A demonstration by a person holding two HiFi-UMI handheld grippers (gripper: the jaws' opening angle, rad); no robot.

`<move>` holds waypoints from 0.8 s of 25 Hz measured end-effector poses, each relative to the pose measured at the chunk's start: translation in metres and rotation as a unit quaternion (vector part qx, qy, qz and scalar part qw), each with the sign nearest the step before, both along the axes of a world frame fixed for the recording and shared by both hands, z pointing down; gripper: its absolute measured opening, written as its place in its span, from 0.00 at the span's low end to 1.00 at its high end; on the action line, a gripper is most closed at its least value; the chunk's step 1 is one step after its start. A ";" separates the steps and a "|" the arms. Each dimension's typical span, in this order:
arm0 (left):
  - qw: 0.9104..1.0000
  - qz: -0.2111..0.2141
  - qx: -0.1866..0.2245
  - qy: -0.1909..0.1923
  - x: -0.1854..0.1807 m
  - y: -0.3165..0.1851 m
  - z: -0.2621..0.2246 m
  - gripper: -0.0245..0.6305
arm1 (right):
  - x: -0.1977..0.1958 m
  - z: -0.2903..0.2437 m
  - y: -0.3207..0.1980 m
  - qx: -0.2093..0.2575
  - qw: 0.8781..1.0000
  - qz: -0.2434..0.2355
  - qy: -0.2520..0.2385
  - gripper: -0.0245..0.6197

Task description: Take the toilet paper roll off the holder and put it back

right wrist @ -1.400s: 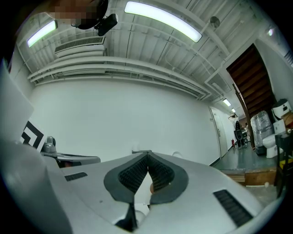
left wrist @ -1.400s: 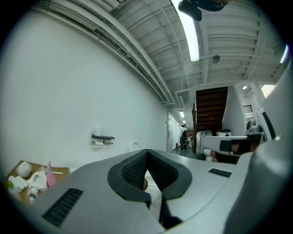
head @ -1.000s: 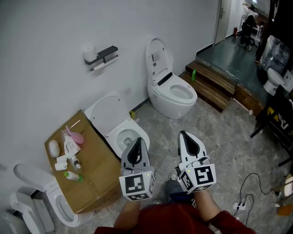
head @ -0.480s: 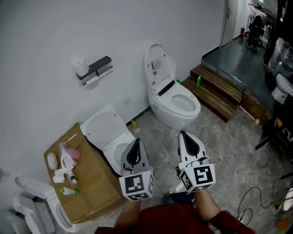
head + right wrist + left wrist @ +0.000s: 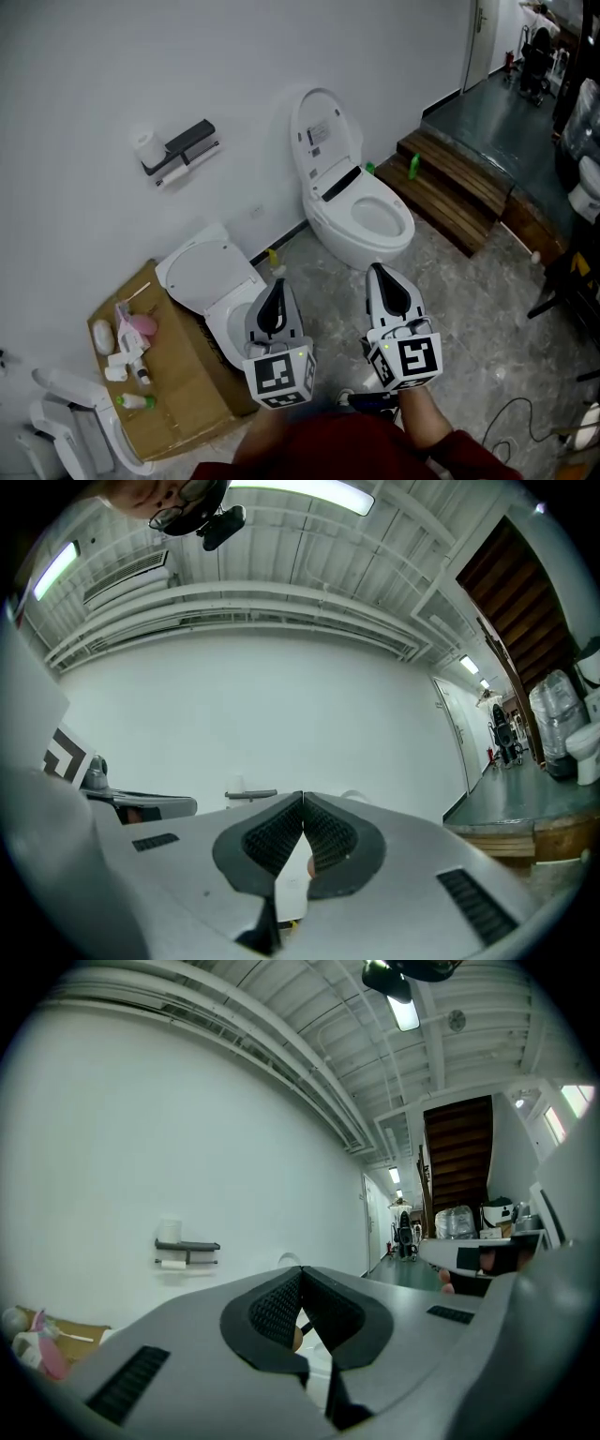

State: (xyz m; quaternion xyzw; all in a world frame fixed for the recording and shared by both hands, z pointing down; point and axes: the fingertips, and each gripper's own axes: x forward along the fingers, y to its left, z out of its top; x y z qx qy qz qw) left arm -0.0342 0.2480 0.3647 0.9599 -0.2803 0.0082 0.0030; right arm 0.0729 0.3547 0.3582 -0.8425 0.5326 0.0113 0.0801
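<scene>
A black wall holder (image 5: 186, 142) hangs on the white wall at the upper left. A white toilet paper roll (image 5: 145, 146) stands upright on its left end, and a second roll (image 5: 175, 172) lies on the bar beneath. In the left gripper view the holder (image 5: 190, 1245) is small and far off, left of the jaws. My left gripper (image 5: 277, 286) and right gripper (image 5: 377, 273) are held side by side low in the head view, far from the holder. Both are shut with nothing between the jaws, as the left gripper (image 5: 300, 1272) and right gripper (image 5: 303, 798) show in their own views.
A white toilet with its lid up (image 5: 361, 202) stands against the wall, and a second toilet (image 5: 217, 292) sits just beyond my left gripper. A cardboard box (image 5: 183, 370) holds several toiletries. Wooden steps (image 5: 459, 178) with a green bottle (image 5: 413, 167) lie to the right.
The head view has shifted: the holder, toilets and box slid left and down in the frame. Both grippers kept their place in the view and stayed shut.
</scene>
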 end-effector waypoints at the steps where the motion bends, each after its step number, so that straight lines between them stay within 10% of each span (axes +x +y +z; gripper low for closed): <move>1: 1.000 -0.001 -0.001 -0.001 0.006 -0.005 0.001 0.06 | 0.006 0.001 -0.004 0.000 1.000 -0.001 -0.001 0.07; 20: 0.998 -0.049 -0.003 0.025 0.097 -0.226 -0.003 0.06 | 0.108 -0.006 -0.238 -0.019 0.998 -0.047 0.025 0.07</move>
